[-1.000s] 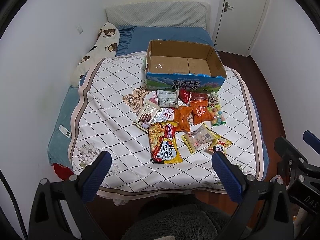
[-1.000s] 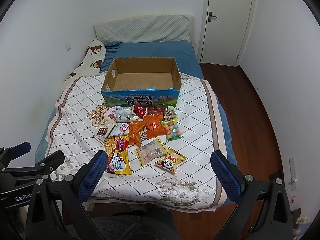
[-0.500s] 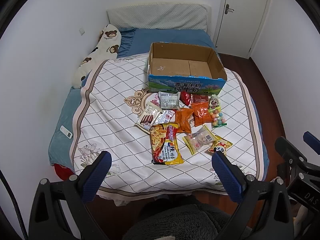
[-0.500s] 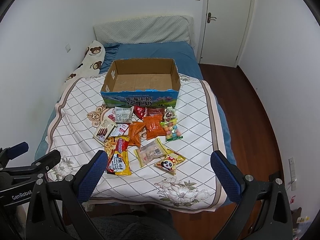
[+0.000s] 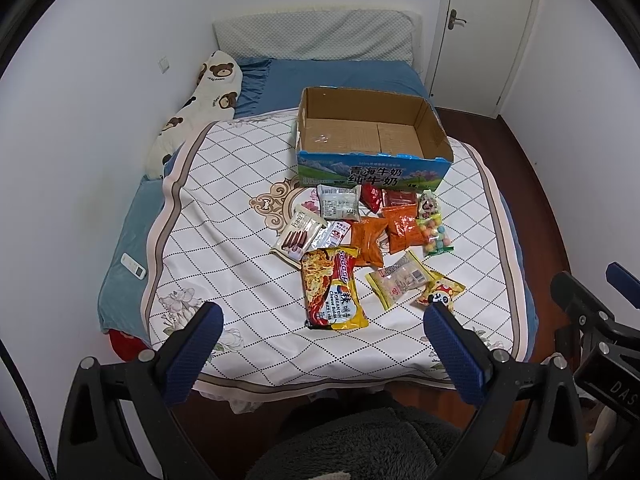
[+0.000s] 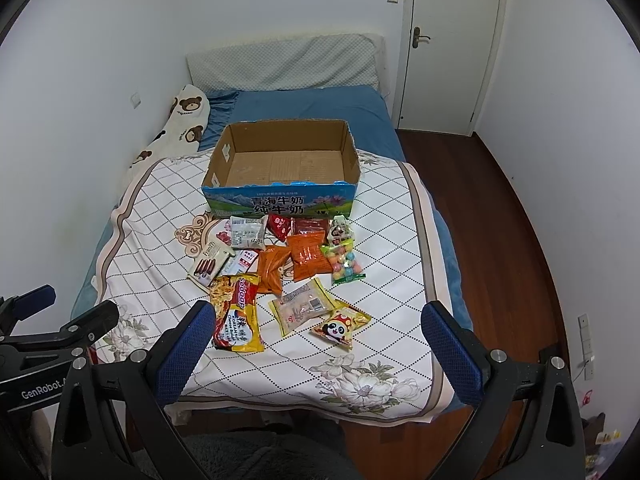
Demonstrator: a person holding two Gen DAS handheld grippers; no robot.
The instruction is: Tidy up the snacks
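Several snack packets lie in a cluster on the quilted bed cover: a yellow-red noodle pack (image 5: 334,288) (image 6: 237,312), two orange packs (image 5: 402,228) (image 6: 308,254), a panda pack (image 5: 439,294) (image 6: 340,326), a candy bag (image 5: 434,232) (image 6: 345,264) and a chocolate-stick pack (image 5: 298,236). An empty open cardboard box (image 5: 372,172) (image 6: 280,204) stands just behind them. My left gripper (image 5: 320,344) and right gripper (image 6: 316,344) are both open and empty, held off the bed's near edge, well short of the snacks.
A bear-print pillow (image 5: 196,108) lies along the left wall. A white remote (image 5: 134,266) rests on the blue sheet at the left edge. A closed door (image 6: 448,40) and wooden floor (image 6: 500,220) are to the right. My grey fleece lap fills the bottom.
Both views have shifted slightly closer and lower toward the bed. The snacks and the box have not moved. Both grippers stay open.
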